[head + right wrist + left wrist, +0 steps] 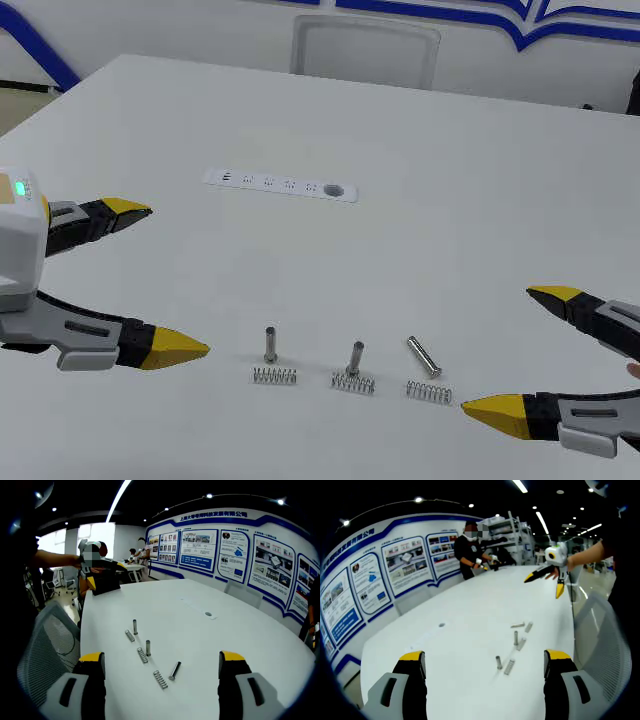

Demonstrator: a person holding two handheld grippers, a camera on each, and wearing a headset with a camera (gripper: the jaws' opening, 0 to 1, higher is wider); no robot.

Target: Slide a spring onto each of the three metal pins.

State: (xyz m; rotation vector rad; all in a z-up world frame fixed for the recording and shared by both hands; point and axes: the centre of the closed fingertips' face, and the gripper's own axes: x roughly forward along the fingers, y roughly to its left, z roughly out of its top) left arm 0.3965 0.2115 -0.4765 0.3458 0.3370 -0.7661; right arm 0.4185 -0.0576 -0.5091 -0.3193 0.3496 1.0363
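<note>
On the white tabletop [400, 250], three pins [355, 357] sit in a near row, a spring [352, 383] laid before each, likely for easy pairing. The left gripper [178, 280] and right gripper [497, 348] flank them, jaws released and empty.

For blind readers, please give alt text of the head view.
Three metal pins sit in a row on a white table, two upright and the rightmost lying, each with a loose spring in front. The left gripper and right gripper flank them, jaws open.
</note>
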